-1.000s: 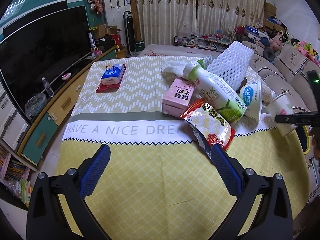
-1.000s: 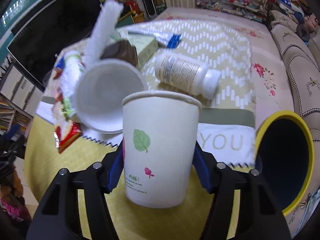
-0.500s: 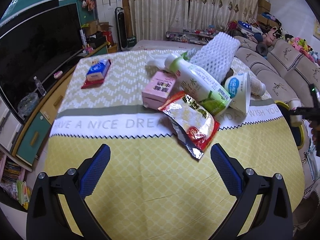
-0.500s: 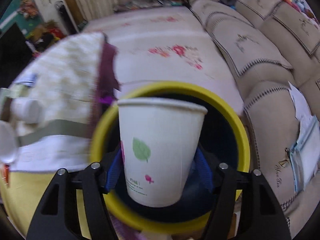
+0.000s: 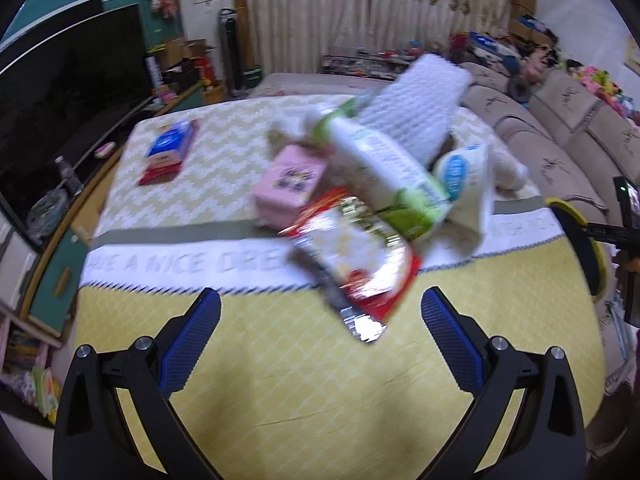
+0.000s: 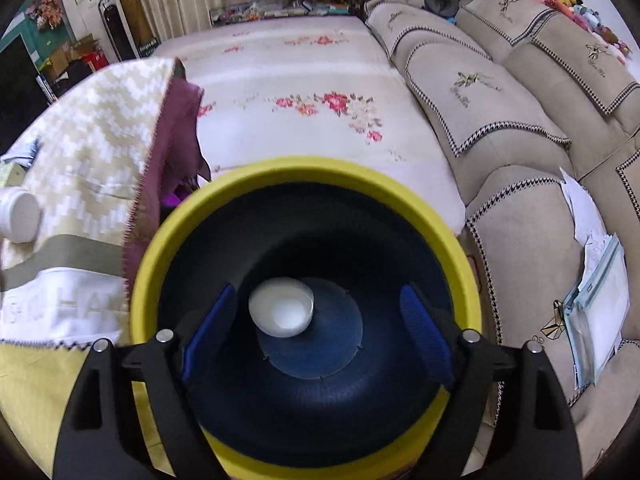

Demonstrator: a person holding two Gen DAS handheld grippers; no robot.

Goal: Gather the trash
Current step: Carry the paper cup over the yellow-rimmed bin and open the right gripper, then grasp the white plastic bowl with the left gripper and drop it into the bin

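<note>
My right gripper (image 6: 316,320) is open and empty over the mouth of the yellow-rimmed bin (image 6: 280,168). The white paper cup (image 6: 281,307) lies at the bin's dark bottom. My left gripper (image 5: 320,320) is open and empty above the yellow tablecloth (image 5: 280,380). Ahead of it lies a heap of trash: a red and silver snack bag (image 5: 352,256), a pink carton (image 5: 292,184), a green and white bottle (image 5: 380,172), a white tub (image 5: 464,184) and a white foam net (image 5: 416,108). The bin's rim (image 5: 576,224) shows at the right edge of the left wrist view.
A blue and red packet (image 5: 168,152) lies at the table's far left. A white bottle (image 6: 16,216) lies on the table left of the bin. A beige sofa (image 6: 520,120) stands right of the bin. A TV (image 5: 60,120) and cabinet stand left of the table.
My right gripper has opened and let go of the paper cup, which has dropped into the bin. My left gripper has moved closer to the heap of trash.
</note>
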